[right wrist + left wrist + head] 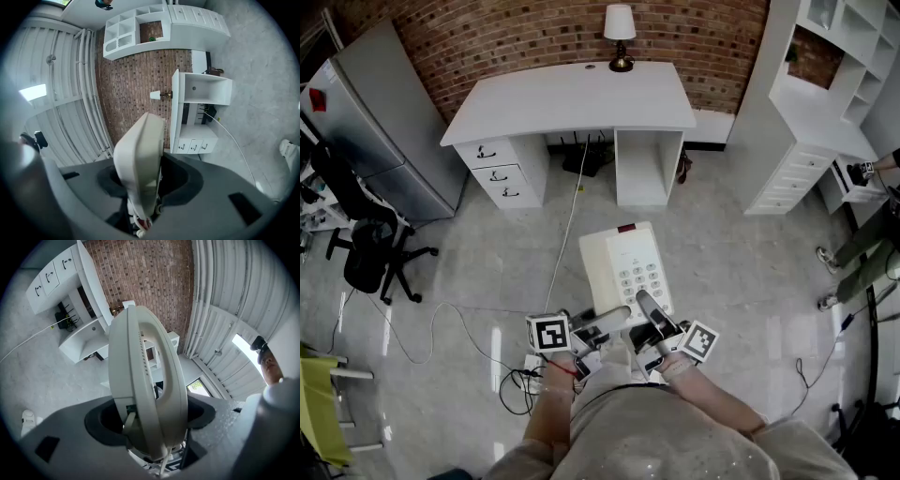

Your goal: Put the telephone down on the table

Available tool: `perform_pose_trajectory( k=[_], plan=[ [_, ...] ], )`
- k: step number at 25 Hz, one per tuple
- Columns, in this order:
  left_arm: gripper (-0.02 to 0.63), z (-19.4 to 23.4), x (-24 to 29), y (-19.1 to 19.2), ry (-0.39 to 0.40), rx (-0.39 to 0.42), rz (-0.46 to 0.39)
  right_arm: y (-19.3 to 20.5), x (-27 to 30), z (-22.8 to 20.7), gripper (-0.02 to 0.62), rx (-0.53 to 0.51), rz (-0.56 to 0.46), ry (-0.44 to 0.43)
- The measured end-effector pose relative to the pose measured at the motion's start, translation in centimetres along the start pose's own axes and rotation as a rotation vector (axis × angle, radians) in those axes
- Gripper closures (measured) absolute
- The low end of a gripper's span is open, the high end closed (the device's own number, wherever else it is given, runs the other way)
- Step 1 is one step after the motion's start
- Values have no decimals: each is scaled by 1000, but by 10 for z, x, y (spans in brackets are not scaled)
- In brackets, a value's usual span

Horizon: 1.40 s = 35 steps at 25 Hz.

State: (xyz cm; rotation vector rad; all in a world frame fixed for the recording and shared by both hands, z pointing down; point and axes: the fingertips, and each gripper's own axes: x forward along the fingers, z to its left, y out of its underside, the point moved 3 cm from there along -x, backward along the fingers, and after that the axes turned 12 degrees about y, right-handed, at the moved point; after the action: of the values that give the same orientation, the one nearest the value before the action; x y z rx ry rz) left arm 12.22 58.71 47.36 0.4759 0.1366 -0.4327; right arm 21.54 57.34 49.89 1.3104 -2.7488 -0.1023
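The telephone (pixel 626 267) hung over the floor, well short of the white desk (pixel 572 98). The left gripper (pixel 619 316) and right gripper (pixel 645 305) each clamped its near end. A lamp (pixel 620 36) stood on the desk; a cable (pixel 567 234) crossed the floor between.
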Motion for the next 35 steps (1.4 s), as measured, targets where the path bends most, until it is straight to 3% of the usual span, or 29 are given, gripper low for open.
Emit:
perform_pose_trajectory(
  k=[19, 35],
  plan=[
    [268, 72, 22, -107, -30, -47, -15, -62, 116, -9, 436, -1, 3, 25],
    [268, 117, 34, -197, 3, -41, 31, -98, 206, -10, 434, -8, -29, 20]
  ],
)
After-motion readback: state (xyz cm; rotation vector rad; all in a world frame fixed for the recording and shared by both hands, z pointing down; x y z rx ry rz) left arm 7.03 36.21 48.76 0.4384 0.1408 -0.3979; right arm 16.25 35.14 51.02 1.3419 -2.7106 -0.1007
